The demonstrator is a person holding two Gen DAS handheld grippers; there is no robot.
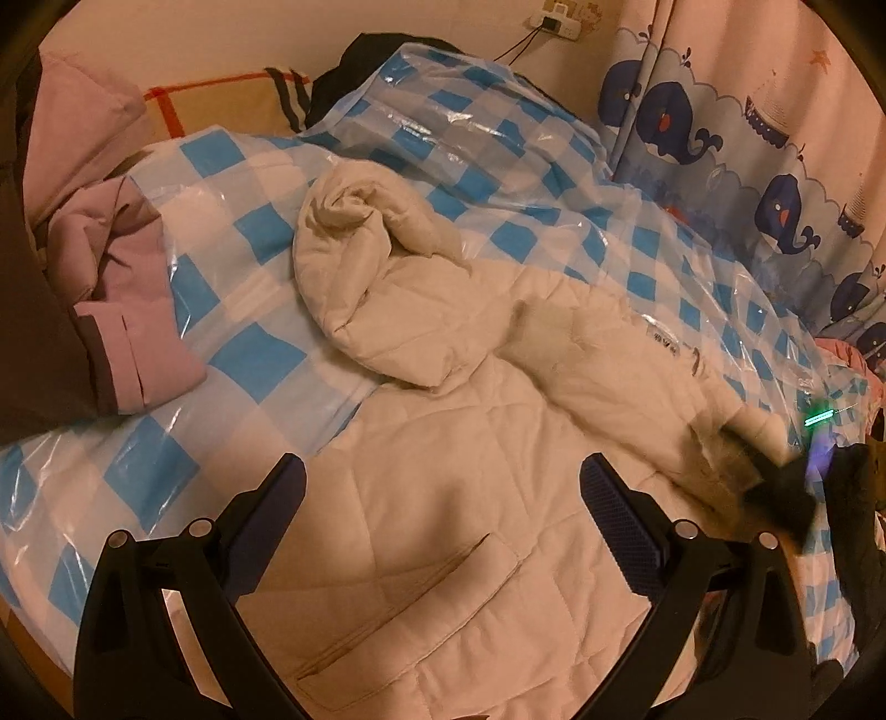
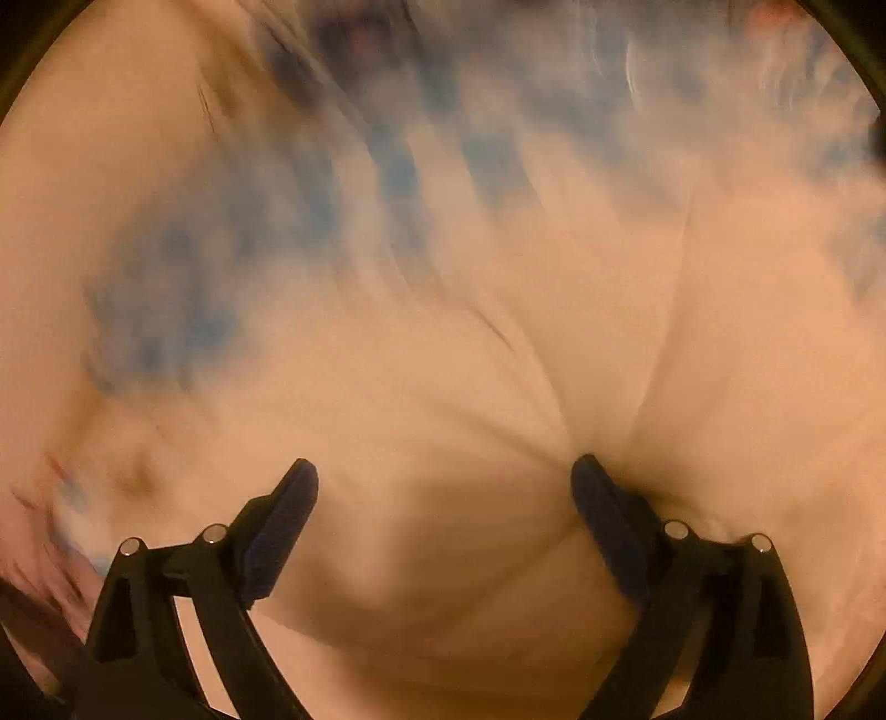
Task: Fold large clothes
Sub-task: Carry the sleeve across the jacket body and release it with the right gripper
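Bed covered by a blue-and-white checked quilt [image 1: 260,360] under clear plastic sheeting [image 1: 443,116]. A pink garment [image 1: 133,310] lies at the quilt's left edge; a dark garment [image 1: 376,50] sits at its far edge. A whale-print curtain [image 1: 747,138] hangs along the right side, a wall socket [image 1: 556,22] beyond.

The cream coat [image 1: 443,526] is quilted cloth, matt and soft, with stitched seams and a welt pocket. Under it lies a blue-checked bedcover [image 1: 249,354] sheathed in glossy, crinkled clear plastic [image 1: 443,111]. At far left, a pink garment [image 1: 127,310] is matt padded cloth. The left gripper [image 1: 443,487] has matt black plastic fingers [image 1: 620,515] with ribbed pads.
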